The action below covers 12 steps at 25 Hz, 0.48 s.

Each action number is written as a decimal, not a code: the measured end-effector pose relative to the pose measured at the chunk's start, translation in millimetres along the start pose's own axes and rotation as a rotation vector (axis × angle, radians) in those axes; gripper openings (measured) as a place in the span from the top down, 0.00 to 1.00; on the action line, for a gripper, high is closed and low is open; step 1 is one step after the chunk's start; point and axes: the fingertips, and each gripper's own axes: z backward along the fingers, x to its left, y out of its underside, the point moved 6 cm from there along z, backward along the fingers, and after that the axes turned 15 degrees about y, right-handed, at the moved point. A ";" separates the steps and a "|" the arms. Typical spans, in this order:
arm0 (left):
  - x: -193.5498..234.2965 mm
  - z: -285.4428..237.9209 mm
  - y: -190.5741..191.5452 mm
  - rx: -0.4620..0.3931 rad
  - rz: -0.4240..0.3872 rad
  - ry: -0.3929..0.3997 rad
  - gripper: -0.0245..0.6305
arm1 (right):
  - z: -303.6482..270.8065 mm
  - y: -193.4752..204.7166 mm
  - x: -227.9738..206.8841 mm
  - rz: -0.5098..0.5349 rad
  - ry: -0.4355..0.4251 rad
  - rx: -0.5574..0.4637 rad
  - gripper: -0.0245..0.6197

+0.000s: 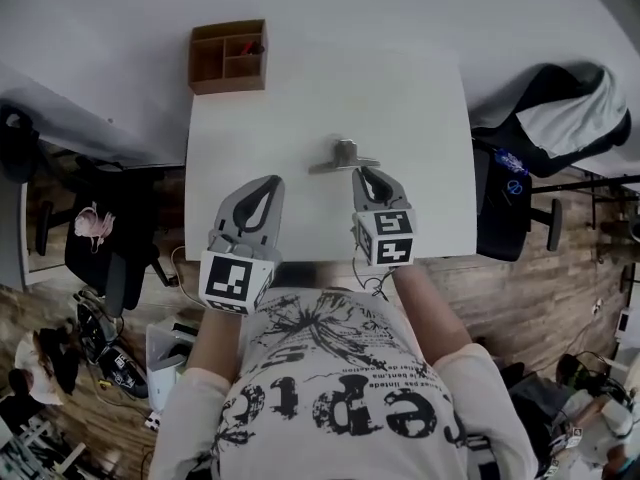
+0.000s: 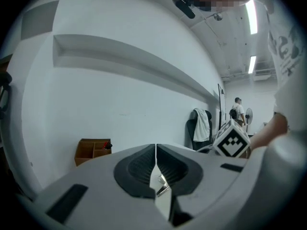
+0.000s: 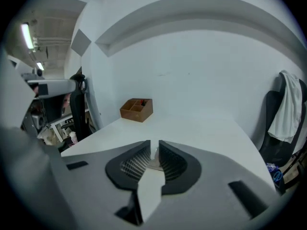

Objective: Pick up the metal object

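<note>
Wooden organiser (image 1: 228, 56): back left corner of the white tabletop (image 1: 420, 118). Left gripper (image 1: 268, 183): jaws pressed together, empty, over the near half. Metal object (image 1: 343, 155): lying flat mid-tabletop. Right gripper (image 1: 364, 175): jaws a slit apart, clamping nothing, tips just beside the object's near right end.

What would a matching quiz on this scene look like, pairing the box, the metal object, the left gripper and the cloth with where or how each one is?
Things:
1 box
2 metal object
3 left gripper
4 cloth

Place or state:
A jaws together
B far left corner of the table
C draped on a chair
D middle of the table

Pairs: 1-B, 2-D, 3-A, 4-C
</note>
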 end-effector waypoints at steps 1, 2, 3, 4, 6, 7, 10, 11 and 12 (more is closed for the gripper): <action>7.5 -3.8 2.6 0.002 0.004 0.004 0.95 | -12.0 4.3 2.4 0.008 -0.002 0.025 0.85; 15.0 -7.7 4.8 0.007 0.010 0.007 0.95 | -23.7 8.2 4.4 0.015 -0.001 0.049 0.82; 22.2 -11.2 7.0 0.012 0.018 0.010 0.95 | -34.6 11.5 6.3 0.019 0.003 0.069 0.81; 28.7 -14.0 9.5 0.017 0.025 0.013 0.95 | -44.2 14.6 8.2 0.021 0.010 0.087 0.80; 38.9 -18.1 16.0 0.032 0.039 0.018 0.95 | -59.6 21.6 11.2 0.021 0.024 0.125 0.74; 43.2 -20.1 19.5 0.040 0.045 0.019 0.95 | -66.5 25.2 11.9 0.019 0.031 0.145 0.70; 56.4 -26.5 28.9 0.060 0.056 0.017 0.95 | -87.5 32.7 12.2 0.016 0.050 0.196 0.60; 60.7 -28.5 31.4 0.066 0.060 0.016 0.94 | -94.0 34.4 12.3 0.014 0.053 0.212 0.58; 64.4 -30.0 33.5 0.074 0.065 0.015 0.95 | -100.1 36.2 12.5 0.009 0.056 0.226 0.56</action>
